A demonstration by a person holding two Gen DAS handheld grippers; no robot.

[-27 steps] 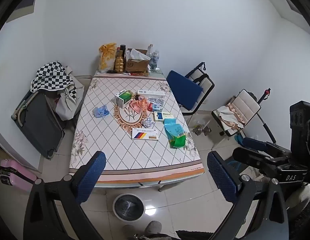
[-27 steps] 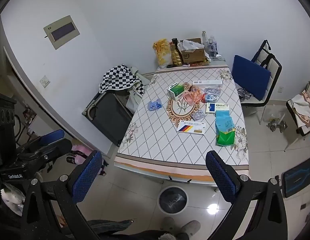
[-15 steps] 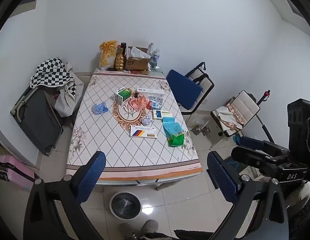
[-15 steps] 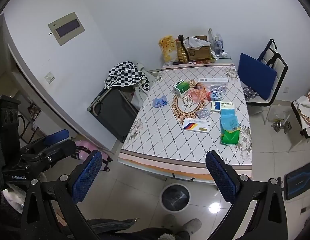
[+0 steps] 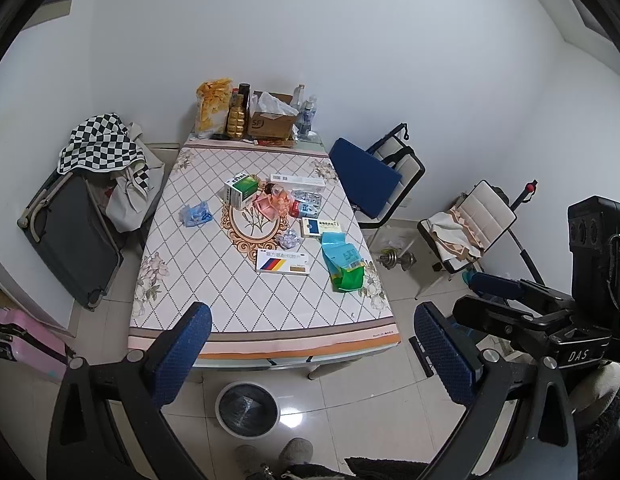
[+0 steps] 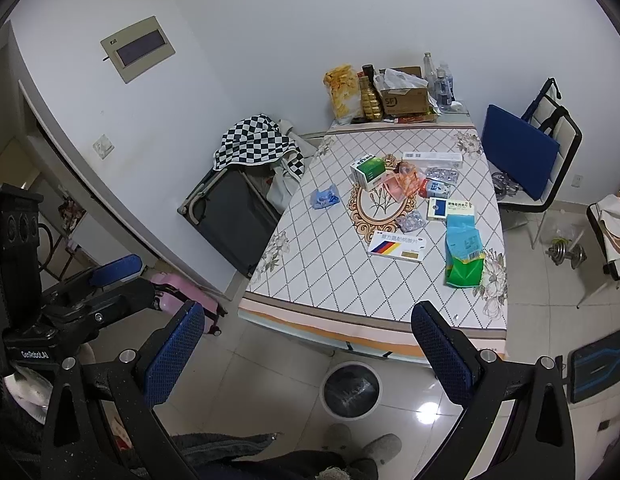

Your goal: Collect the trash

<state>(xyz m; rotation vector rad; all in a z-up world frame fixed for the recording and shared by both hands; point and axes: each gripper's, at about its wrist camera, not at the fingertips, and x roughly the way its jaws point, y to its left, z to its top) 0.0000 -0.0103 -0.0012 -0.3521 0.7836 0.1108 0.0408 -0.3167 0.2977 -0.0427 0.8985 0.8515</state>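
Since the earlier frames: table (image 5: 266, 320) and round bin (image 5: 248, 408) shrunk and slid back in both views, both grippers pulled up and away. Left gripper (image 5: 310, 356) and right gripper (image 6: 308, 354): fingers spread wide, empty, well apart from the trash. Medicine boxes (image 5: 283, 261), green pouch (image 5: 343, 262) and blue wrapper (image 5: 196, 214) strewn mid-table, bin on floor at near edge; risk: long reach, flat boxes slipping from pads, drops missing bin.

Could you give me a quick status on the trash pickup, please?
Left tool and right tool open, empty. Wrappers and medicine boxes untouched on table. Bin on floor below. Nothing blocking.
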